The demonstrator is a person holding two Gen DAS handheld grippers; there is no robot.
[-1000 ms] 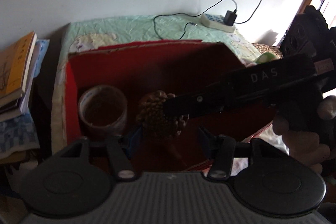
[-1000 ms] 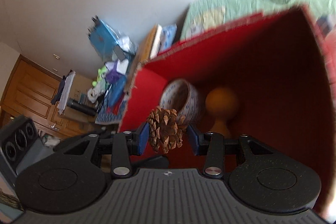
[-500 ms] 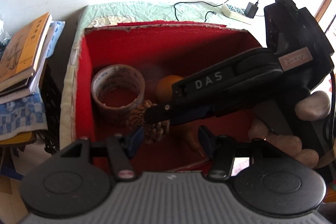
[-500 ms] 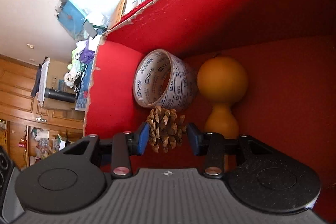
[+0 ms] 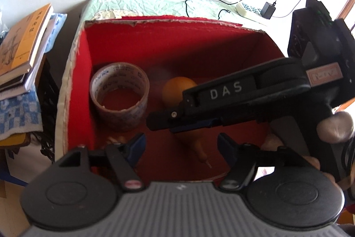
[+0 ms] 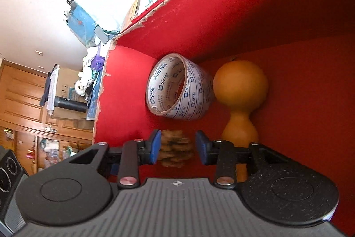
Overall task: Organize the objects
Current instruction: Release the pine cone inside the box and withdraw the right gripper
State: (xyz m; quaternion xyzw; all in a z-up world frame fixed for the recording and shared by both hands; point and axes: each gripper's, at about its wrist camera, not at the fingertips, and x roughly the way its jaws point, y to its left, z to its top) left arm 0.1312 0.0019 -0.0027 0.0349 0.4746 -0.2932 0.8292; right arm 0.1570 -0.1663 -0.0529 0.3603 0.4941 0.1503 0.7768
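A: Inside the red-lined cardboard box [image 5: 142,41], a roll of printed clear packing tape [image 5: 119,94] stands at the box's 9 o'clock, and an orange gourd-shaped toy [image 5: 177,88] lies just beside it, toward centre. What's left?

B: The brown pine cone [image 6: 175,148]. It sits low between the right gripper [image 6: 177,148] pads, whose jaws have just been closing; blur hides whether both pads press it, so I cannot tell if it is gripped or let go.

A: And the left gripper [image 5: 180,144]?

B: Jaws have just been opening, standing wide and empty over the box's near wall.

A: Differences between views?

B: Only the left wrist view shows the stacked books [image 5: 20,46] at 9 o'clock and the person's hand [image 5: 332,126]; only the right shows the tape's blue lettering
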